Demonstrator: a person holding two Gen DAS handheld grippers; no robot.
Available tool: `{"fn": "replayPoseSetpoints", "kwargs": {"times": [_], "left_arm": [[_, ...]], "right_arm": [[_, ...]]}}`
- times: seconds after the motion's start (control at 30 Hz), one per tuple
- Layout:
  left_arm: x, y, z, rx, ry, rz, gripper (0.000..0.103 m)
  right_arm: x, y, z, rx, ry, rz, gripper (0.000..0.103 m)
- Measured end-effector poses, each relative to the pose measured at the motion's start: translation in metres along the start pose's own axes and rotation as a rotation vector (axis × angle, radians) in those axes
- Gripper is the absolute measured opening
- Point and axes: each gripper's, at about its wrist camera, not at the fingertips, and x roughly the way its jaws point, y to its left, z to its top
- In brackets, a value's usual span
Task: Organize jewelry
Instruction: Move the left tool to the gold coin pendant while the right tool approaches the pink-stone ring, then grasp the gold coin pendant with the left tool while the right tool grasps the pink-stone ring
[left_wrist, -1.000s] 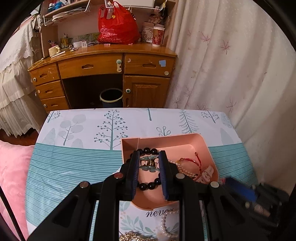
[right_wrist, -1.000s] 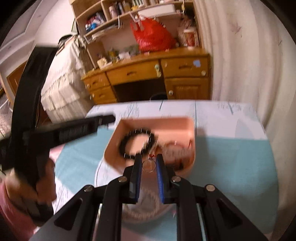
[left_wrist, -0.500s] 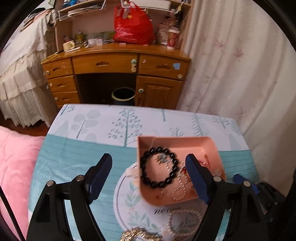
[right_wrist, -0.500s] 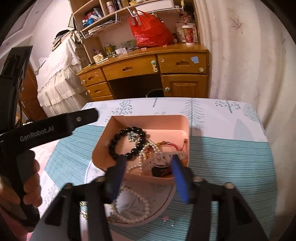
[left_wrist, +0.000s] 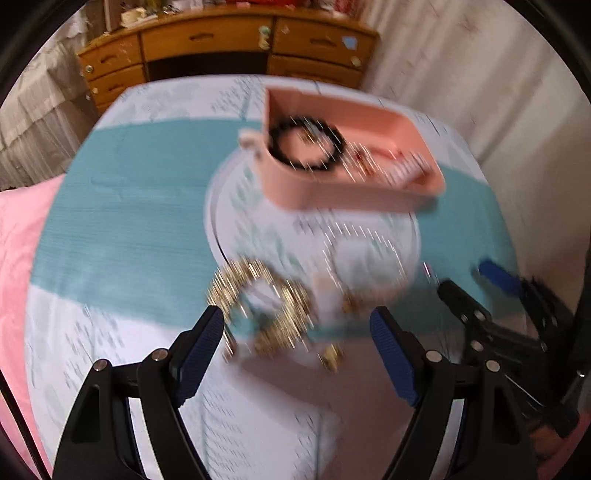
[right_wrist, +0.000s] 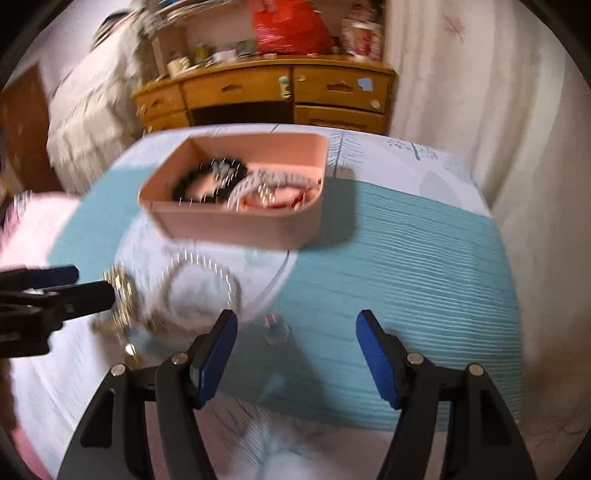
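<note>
A pink box (left_wrist: 325, 188) (right_wrist: 236, 221) on the teal and white cloth holds a black bead bracelet (left_wrist: 304, 147) (right_wrist: 207, 181), pearls and red pieces. In front of it lie a gold chain (left_wrist: 258, 306) (right_wrist: 120, 295) and a pearl necklace (right_wrist: 201, 284). My left gripper (left_wrist: 297, 325) hangs open over the gold chain, empty. My right gripper (right_wrist: 295, 328) is open with its jaws still opening; a small ring (right_wrist: 277, 328) lies on the cloth between the fingers, not pressed. Both views are blurred.
A wooden desk (right_wrist: 266, 88) with drawers stands behind the table, a red bag (right_wrist: 291, 27) on top. White curtains (right_wrist: 480, 92) hang at the right. A pink cushion (left_wrist: 18, 229) lies at the left edge. A small gold piece (left_wrist: 330, 356) lies near the chain.
Both grippers have opened and let their pieces go into the pink box. Both have drawn back and sunk toward the loose jewelry in front of the box.
</note>
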Motion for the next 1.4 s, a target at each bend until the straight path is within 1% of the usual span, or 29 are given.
{"fn": "replayPoseSetpoints", "kwargs": {"times": [0.03,0.1,0.13,0.17,0.2,0.23,0.27,0.33,0.4,0.5,0.6,0.63,0.67,0.73,0.77,0.83,0.9,0.97,1.07,1.17,1.4], "left_arm": [[0.0,-0.003,-0.006,0.005,0.005,-0.005,0.08],[-0.001,-0.011,-0.017,0.013,0.01,-0.016,0.075],[0.0,-0.014,-0.023,0.018,0.009,-0.015,0.067],[0.001,-0.017,-0.028,0.021,0.005,-0.008,0.056],[0.002,-0.02,-0.031,0.023,-0.004,0.002,0.05],[0.003,-0.022,-0.034,0.025,-0.015,0.013,0.04],[0.004,-0.024,-0.037,0.024,-0.023,0.022,0.035],[0.01,-0.027,-0.039,0.027,-0.025,0.033,0.031],[0.018,-0.03,-0.039,0.039,-0.003,0.045,0.029],[0.023,-0.033,-0.039,0.051,-0.02,0.07,0.029],[0.022,-0.036,-0.037,0.059,-0.026,0.081,0.029],[0.023,-0.039,-0.037,0.067,-0.026,0.086,0.028],[0.023,-0.041,-0.037,0.084,-0.027,0.096,0.024],[0.025,-0.045,-0.037,0.121,-0.028,0.115,0.022],[0.025,-0.046,-0.037,0.135,-0.029,0.115,0.018],[0.025,-0.046,-0.037,0.138,-0.03,0.111,0.018],[0.025,-0.045,-0.036,0.135,-0.03,0.104,0.017],[0.025,-0.044,-0.035,0.134,-0.029,0.096,0.017],[0.024,-0.044,-0.035,0.143,-0.027,0.095,0.017],[0.025,-0.044,-0.034,0.138,-0.027,0.093,0.017],[0.024,-0.037,-0.034,0.105,-0.027,0.064,0.017]], "right_arm": [[-0.002,0.005,-0.006,-0.059,-0.009,-0.016,0.067],[-0.007,0.013,-0.015,-0.169,-0.036,-0.044,0.067],[-0.008,0.016,-0.018,-0.221,-0.055,-0.064,0.067],[-0.01,0.02,-0.022,-0.265,-0.08,-0.093,0.067],[-0.011,0.024,-0.026,-0.311,-0.108,-0.128,0.067],[-0.012,0.027,-0.027,-0.33,-0.118,-0.141,0.067],[-0.011,0.028,-0.028,-0.34,-0.12,-0.141,0.067],[-0.007,0.026,-0.028,-0.324,-0.11,-0.105,0.067],[-0.005,0.024,-0.027,-0.307,-0.109,-0.077,0.067],[0.0,0.023,-0.022,-0.3,-0.103,-0.041,0.066],[0.008,0.023,-0.021,-0.292,-0.089,0.001,0.058],[0.011,0.022,-0.02,-0.284,-0.075,0.02,0.052],[0.013,0.022,-0.019,-0.275,-0.074,0.038,0.047],[0.015,0.022,-0.019,-0.265,-0.075,0.05,0.044],[0.015,0.022,-0.018,-0.266,-0.078,0.051,0.043],[0.017,0.022,-0.017,-0.262,-0.077,0.068,0.041],[0.019,0.021,-0.014,-0.244,-0.067,0.099,0.033],[0.02,0.02,-0.011,-0.227,-0.055,0.131,0.023],[0.021,0.023,-0.008,-0.247,-0.04,0.146,0.016],[0.023,0.022,-0.004,-0.232,-0.024,0.167,0.016],[0.027,0.007,0.005,-0.097,0.015,0.231,0.016]]}}
